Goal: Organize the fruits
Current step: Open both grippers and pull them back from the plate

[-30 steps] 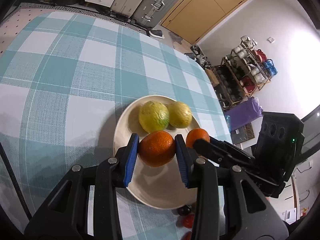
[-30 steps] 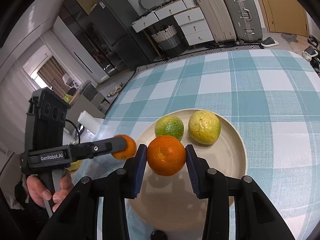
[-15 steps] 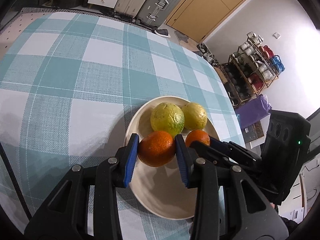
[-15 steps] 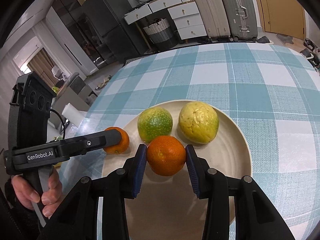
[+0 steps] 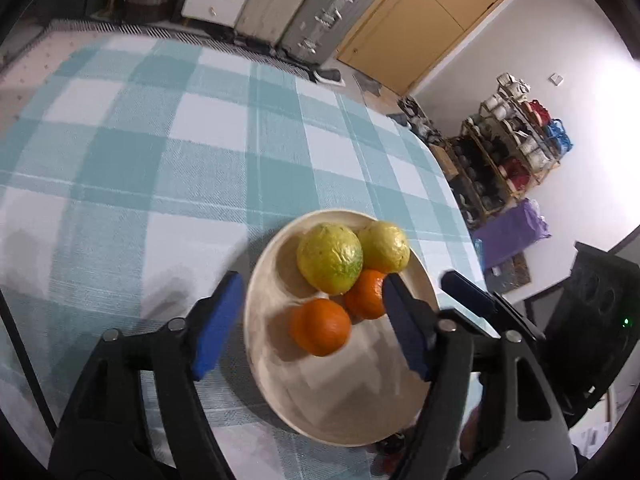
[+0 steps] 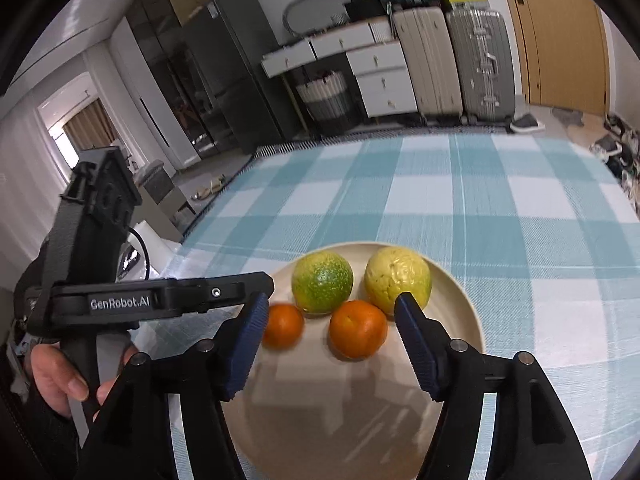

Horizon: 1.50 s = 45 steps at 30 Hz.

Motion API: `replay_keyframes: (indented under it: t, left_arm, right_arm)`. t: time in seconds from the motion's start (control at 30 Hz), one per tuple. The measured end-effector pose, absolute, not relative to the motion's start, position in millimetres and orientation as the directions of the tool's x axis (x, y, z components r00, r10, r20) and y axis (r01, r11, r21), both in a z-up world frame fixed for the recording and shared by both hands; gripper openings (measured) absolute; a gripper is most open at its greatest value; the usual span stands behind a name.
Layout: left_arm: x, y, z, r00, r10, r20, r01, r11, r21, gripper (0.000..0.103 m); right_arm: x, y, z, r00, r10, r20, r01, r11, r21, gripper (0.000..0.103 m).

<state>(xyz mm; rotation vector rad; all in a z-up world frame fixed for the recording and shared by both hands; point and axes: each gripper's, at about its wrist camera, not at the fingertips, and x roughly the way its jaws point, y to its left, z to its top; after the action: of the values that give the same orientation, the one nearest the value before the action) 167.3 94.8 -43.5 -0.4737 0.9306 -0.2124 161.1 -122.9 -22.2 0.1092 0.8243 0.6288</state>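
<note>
- A table (image 5: pixel 168 152) is covered with a blue and white checked cloth.
- A round cream plate (image 6: pixel 460 312) is set on the table, near its edge.
- The left tongs (image 5: pixel 310 320) are being spread open; an orange (image 5: pixel 320 326) is seen between the blue pads, but it is not touched by them.
- The right tongs (image 6: pixel 330 338) are being spread open too; a second orange (image 6: pixel 357 328) is seen loose between them.
- Both oranges are laid on the plate, side by side.
- A green fruit (image 6: pixel 322 282) and a yellow fruit (image 6: pixel 398 276) are placed just behind the oranges.
- The left tongs are held by a hand (image 6: pixel 60 376).
</note>
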Motion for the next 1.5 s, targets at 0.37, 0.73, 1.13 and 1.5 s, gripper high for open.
replay_keyframes:
  t: [0.37, 0.73, 1.13, 1.5]
  left_arm:
    - [127, 77, -15, 0.641, -0.23, -0.733, -0.023, 0.948, -0.318, 0.07]
    - [82, 53, 16, 0.702, -0.086, -0.707, -0.045, 0.985, -0.164, 0.08]
    - [45, 26, 29, 0.739, -0.021, -0.673, -0.04, 0.996, -0.076, 0.087]
    - [16, 14, 35, 0.771, 0.014, -0.637, -0.049, 0.998, -0.038, 0.102]
  right_arm:
    - [129, -145, -8, 0.565, 0.542, -0.623, -0.462, 0.833, 0.306, 0.087]
    - [96, -164, 13, 0.596, 0.569, -0.567, -0.472, 0.819, 0.326, 0.096]
    - [61, -179, 35, 0.649, 0.57, -0.504, -0.48, 0.821, 0.309, 0.102]
    - [37, -182, 43, 0.657, 0.576, -0.486, -0.495, 0.816, 0.298, 0.103]
